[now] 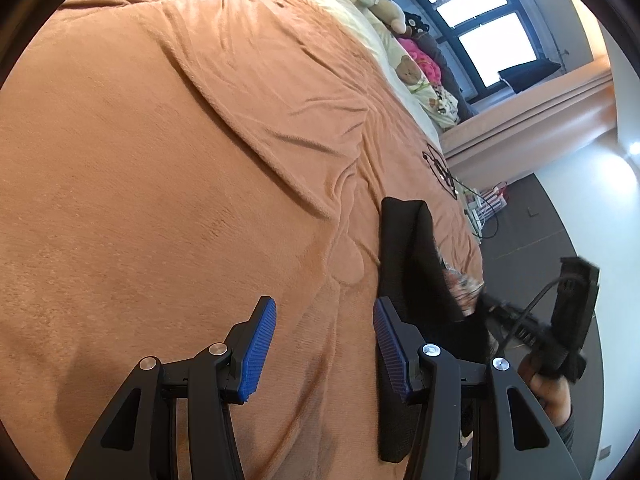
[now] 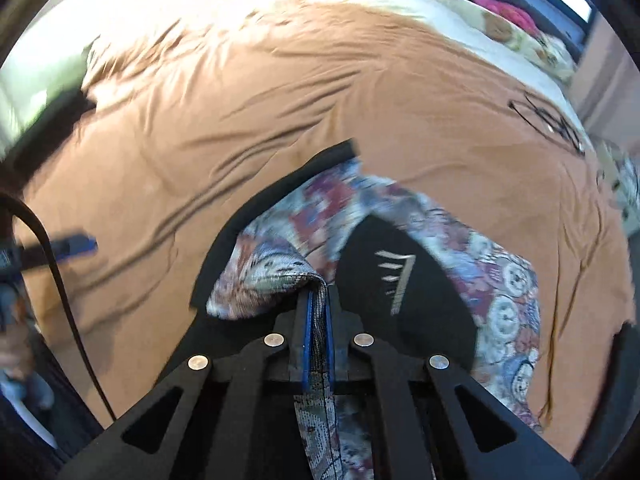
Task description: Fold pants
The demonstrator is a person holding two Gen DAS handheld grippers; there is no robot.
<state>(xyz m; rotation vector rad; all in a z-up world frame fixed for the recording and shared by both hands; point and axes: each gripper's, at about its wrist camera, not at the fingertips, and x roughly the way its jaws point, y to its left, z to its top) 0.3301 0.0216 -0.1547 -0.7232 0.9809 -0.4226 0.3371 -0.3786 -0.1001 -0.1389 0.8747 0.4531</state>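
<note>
The pants (image 2: 500,292) are black with a patterned blue, red and white fabric and a small white logo. They lie on the orange blanket (image 2: 360,80) near the bed's edge. My right gripper (image 2: 318,300) is shut on a patterned edge of the pants and lifts it. In the left wrist view the pants (image 1: 404,240) show as a black strip at the right, with the right gripper (image 1: 520,320) beyond them. My left gripper (image 1: 324,344) is open and empty above the blanket (image 1: 180,160), its right finger beside the black fabric.
Pillows and stuffed toys (image 1: 400,20) line the far side of the bed under a window (image 1: 472,20). A black wire shape (image 1: 440,168) lies on the blanket near the edge. Dark floor (image 1: 540,220) with cables lies to the right.
</note>
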